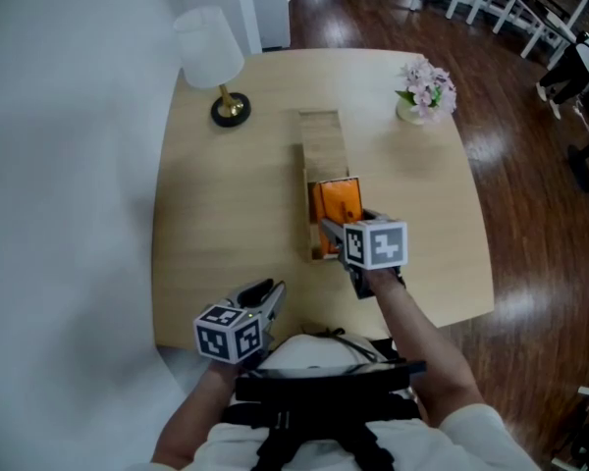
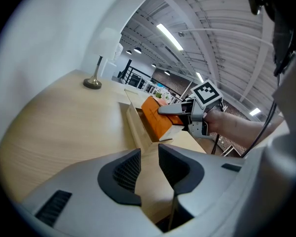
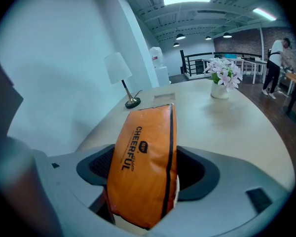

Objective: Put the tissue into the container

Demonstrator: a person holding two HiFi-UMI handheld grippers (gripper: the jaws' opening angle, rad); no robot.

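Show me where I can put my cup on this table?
Bare wood lies left of the wooden container, between the lamp and the left gripper. More sits right of it, between the flowers and the near edge. The middle is crowded: the right gripper holds the orange tissue pack there.

I've got one word to read: "CHEERFUL", in dark capitals down the side of my orange tissue pack (image 3: 145, 167). The smaller print beside it is unreadable.

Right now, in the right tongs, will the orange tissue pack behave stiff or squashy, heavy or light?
Probably squashy: the orange tissue pack bulges between the right tongs. Likely light; it juts out from the grip without drooping.
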